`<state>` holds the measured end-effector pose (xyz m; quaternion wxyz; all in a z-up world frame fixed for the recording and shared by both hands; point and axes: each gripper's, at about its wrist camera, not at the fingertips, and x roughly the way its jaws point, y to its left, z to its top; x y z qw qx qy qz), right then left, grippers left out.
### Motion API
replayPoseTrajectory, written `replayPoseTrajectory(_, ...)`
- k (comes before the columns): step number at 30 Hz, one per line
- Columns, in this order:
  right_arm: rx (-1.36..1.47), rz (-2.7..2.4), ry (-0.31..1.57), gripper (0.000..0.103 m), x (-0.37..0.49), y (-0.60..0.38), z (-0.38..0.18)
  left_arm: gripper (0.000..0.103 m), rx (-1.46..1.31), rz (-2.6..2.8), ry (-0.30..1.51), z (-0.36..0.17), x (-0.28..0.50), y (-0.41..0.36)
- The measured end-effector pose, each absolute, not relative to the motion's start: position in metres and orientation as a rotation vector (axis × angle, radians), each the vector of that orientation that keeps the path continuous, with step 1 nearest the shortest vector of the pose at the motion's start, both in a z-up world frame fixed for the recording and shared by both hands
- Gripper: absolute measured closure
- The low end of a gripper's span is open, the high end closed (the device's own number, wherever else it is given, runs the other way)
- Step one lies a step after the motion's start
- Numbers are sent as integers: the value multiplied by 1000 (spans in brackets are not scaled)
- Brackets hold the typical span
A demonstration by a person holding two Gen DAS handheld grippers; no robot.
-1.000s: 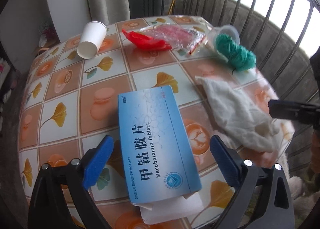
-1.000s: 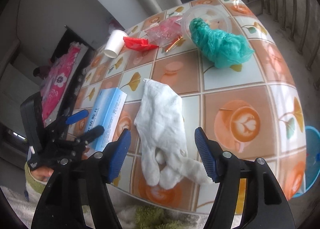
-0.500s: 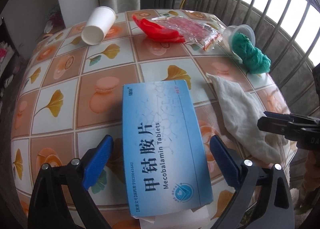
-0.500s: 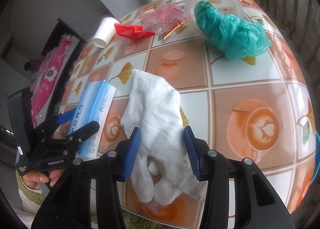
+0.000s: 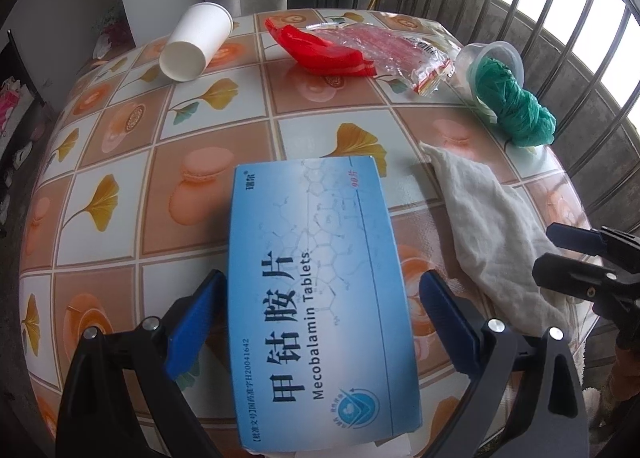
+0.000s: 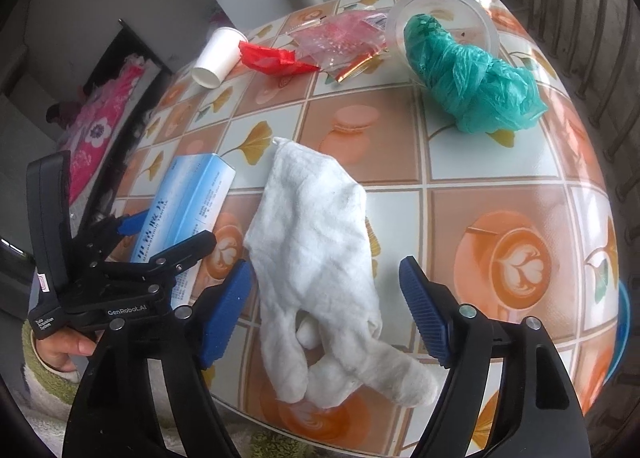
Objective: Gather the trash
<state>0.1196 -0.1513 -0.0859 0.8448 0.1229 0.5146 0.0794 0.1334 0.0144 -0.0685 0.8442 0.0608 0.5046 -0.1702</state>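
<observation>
Blue pads straddle a blue tablet box (image 5: 320, 298) in the left wrist view, and the left gripper (image 5: 320, 314) is spread wide. Its left pad sits right at the box's edge and its right pad stands a little clear, so nothing is squeezed. The box lies flat on the tiled tablecloth (image 5: 120, 162). At the far edge, a white paper cup (image 5: 196, 42) lies on its side. Beside it sit a red wrapper (image 5: 320, 52) and a clear plastic packet (image 5: 400, 54). Further right, a green plastic bag (image 5: 516, 106) spills out of a clear tub (image 5: 492, 54). A white glove (image 5: 500, 242) lies to the right of the box, with the right gripper's black fingers (image 5: 576, 258) over its near end.

Over to the right wrist view: the right gripper (image 6: 328, 306) hangs over the glove (image 6: 316, 258), jaws opening. The glove lies between the pads, touched by neither. The box (image 6: 192, 202) lies left of it, the left gripper (image 6: 164, 236) straddling its near end, a hand (image 6: 60, 350) on the grip. The green bag (image 6: 472, 86) rests far right, half in the tub (image 6: 444, 6). Cup (image 6: 218, 56) and red wrapper (image 6: 272, 58) lie at the back.
</observation>
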Motion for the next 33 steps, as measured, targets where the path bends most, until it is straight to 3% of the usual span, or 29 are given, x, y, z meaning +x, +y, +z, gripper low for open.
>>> replayPoseTrajectory(7,265,162,1090,31,124,-152,-89,13,105,-337,1065,-69,136,20)
replayPoseTrajectory(14,253,145,1091,47,124,-146,-90,18,103,-321,1054,-69,135,24)
replayPoseTrajectory(25,266,107,1100,92,122,-158,-93,18,112,-298,1043,-69,136,23)
replayPoseTrajectory(33,302,86,1101,94,113,-171,-90,18,117,-302,1040,-69,135,22)
